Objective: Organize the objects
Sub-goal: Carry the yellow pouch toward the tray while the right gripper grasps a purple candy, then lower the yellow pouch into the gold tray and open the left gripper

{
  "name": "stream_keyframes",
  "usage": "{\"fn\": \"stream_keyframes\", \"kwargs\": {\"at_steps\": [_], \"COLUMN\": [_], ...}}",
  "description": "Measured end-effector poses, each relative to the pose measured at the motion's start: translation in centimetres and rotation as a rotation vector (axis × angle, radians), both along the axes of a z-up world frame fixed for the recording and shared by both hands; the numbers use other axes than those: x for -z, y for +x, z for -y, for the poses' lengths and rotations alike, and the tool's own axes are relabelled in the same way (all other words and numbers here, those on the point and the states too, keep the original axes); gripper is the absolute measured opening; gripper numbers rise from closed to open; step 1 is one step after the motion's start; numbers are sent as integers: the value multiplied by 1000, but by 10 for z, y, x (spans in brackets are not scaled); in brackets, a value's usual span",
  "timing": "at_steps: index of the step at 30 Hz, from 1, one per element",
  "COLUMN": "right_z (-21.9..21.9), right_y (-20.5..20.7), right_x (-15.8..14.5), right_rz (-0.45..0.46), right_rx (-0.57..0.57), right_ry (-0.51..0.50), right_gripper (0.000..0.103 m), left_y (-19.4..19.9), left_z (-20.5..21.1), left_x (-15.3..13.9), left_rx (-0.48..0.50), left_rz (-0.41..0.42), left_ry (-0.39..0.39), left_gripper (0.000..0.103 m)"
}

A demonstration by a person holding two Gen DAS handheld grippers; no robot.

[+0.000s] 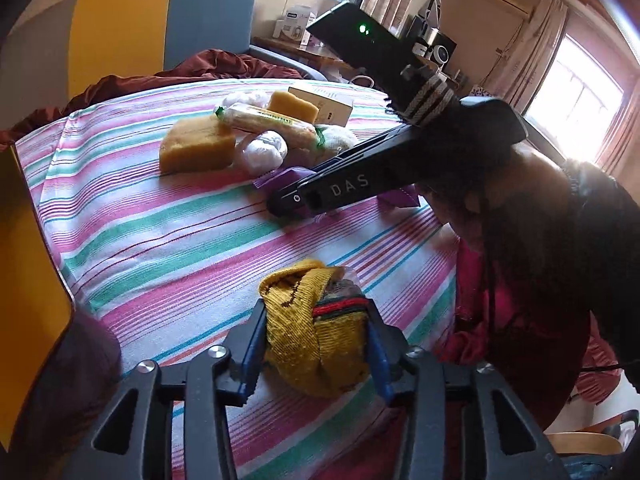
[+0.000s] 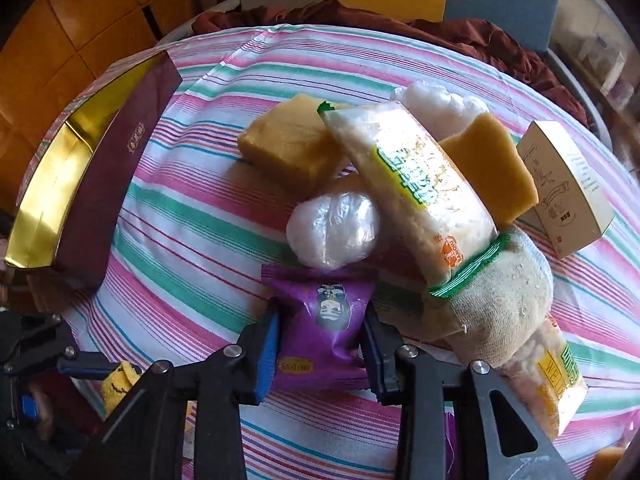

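Left wrist view shows the left gripper (image 1: 316,354) low in the frame, its blue pads pressed against both sides of a rolled yellow knitted cloth (image 1: 312,332) with red and green bands, which rests on the striped tablecloth (image 1: 160,232). Right of centre, the right gripper (image 1: 280,204) reaches down over a purple packet (image 1: 276,179). Right wrist view has that gripper (image 2: 320,344) closed narrowly on the purple snack packet (image 2: 324,320) at lower centre. Just above lie a white plastic-wrapped ball (image 2: 332,232), two yellow sponge blocks (image 2: 292,148), a long rice-cracker pack (image 2: 416,188) and a cream box (image 2: 568,188). A maroon box with gold lining (image 2: 92,176) sits at the left edge.
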State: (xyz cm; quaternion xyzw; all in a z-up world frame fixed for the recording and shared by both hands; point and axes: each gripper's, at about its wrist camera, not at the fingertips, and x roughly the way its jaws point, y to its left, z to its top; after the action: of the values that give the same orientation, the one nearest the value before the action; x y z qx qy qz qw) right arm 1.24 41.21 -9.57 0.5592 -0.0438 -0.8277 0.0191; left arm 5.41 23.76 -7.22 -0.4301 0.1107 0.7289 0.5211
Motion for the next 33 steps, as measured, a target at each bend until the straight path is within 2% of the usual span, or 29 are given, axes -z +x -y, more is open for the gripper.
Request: {"fn": "stream_keyframes", "kwargs": {"at_steps": [5,11,17,21,26,30,33], "right_z": [6,9,11,17,19,18,21], "right_y": [4,5,5,5,4,3,1], "right_x": [4,6,6,6,5,5,6], "right_rz": [-6,-13,-22,-30,-34,-35,-35], "right_rx": [-2,-8,-15,-35,-40,-40,-41], "right_ry": [4,23,44,94,114,118,126], "right_gripper": [39,40,40,40,39,39,39], "left_y": [-3,-12,-36,-69,-126,-164,-186], "left_z": [14,45,99,141,195,217,228], "left_x": [-16,-53,-81,-83,-68,-50,-39], "left_rx": [-35,-118,-290,-456,-692,-814,-859], "left_rz": [-8,-44,-90,-143,-108,-110,-117], "left_ry": [20,96,135,86,9,-86,-135], "left_gripper": [42,42,42,42,42,42,43]}}
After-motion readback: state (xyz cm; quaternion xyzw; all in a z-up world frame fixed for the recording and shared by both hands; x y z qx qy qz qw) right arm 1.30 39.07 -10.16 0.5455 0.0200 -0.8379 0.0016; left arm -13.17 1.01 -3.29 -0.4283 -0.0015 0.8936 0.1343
